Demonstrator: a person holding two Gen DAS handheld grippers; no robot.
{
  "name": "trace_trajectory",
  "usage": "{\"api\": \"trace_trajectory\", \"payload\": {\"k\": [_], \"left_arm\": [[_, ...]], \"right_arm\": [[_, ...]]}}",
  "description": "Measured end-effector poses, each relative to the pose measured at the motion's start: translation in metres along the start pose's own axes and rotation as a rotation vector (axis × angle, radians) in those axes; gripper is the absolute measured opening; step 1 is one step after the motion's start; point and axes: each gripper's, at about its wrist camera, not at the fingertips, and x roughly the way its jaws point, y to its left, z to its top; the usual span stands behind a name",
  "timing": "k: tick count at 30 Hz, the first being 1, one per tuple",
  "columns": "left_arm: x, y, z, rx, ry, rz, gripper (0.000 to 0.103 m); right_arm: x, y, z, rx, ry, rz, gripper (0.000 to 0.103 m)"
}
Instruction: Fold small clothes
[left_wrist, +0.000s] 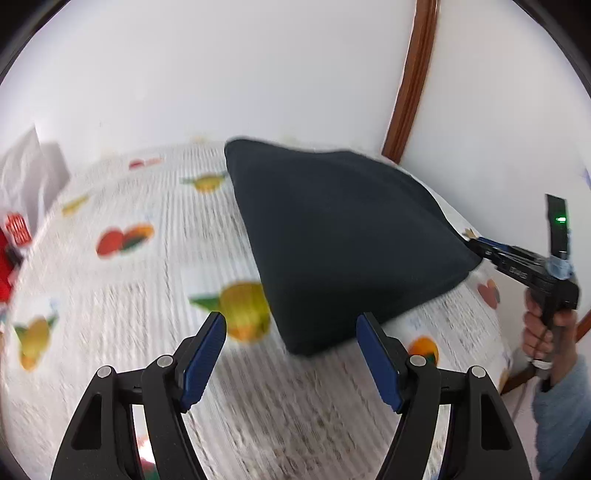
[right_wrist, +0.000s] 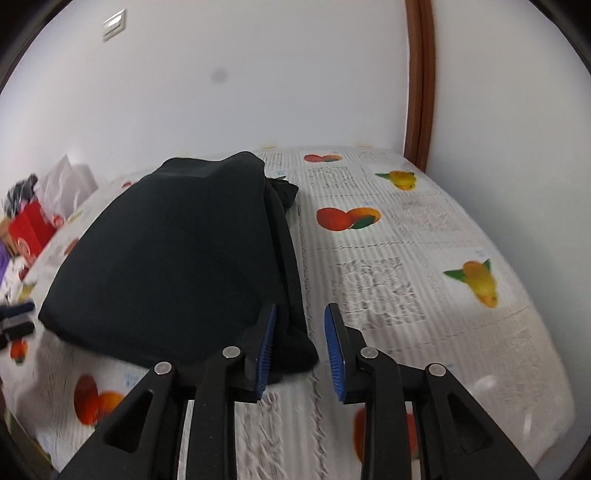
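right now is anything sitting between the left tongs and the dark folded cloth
Nothing visible does. The left tongs stand open just short of the dark cloth, with only bare fruit-print cover between them. The right tongs sit at its far corner.

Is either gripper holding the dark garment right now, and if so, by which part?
Neither. The left gripper stands open short of the dark garment. The right gripper is open at the garment's near corner, its pads not pressing the cloth.

Fruit-print bedspread (right_wrist: 406, 258) covers bed; folded dark garment (right_wrist: 166, 258) lies on it.
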Motion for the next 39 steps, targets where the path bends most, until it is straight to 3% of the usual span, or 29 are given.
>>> {"api": "trace_trajectory", "payload": {"k": [5,10,15,18,28,31,32,34,36,39], "left_arm": [[0.032,0.001,0.026,-0.008,0.027,0.063,0.070],[0.073,0.004,0.021,0.003,0.168,0.046,0.074],[0.059,0.017,0.048,-0.032,0.087,0.041,0.074],[0.071,0.025,0.064,-0.030,0.097,0.085,0.074],[0.108,0.031,0.097,-0.023,0.121,0.091,0.074],[0.118,0.029,0.102,-0.017,0.133,0.083,0.074],[0.122,0.028,0.104,-0.015,0.136,0.082,0.074],[0.125,0.026,0.106,-0.010,0.146,0.085,0.074],[0.126,0.024,0.107,-0.001,0.147,0.087,0.074],[0.129,0.025,0.110,0.006,0.148,0.081,0.074]], "right_arm": [[-0.007,0.012,0.037,-0.049,-0.002,-0.003,0.034],[0.011,0.024,0.074,-0.068,0.013,-0.006,0.039],[0.053,0.031,0.109,-0.033,0.075,0.037,0.041],[0.086,0.033,0.126,0.014,0.135,0.067,0.041],[0.162,0.041,0.152,0.066,0.228,0.054,0.041],[0.177,0.040,0.159,0.077,0.239,0.074,0.034],[0.180,0.040,0.161,0.081,0.242,0.105,0.017],[0.181,0.047,0.163,0.051,0.233,0.141,0.004],[0.173,0.050,0.166,0.003,0.175,0.159,0.003],[0.165,0.028,0.173,0.086,0.092,0.170,0.003]]}}
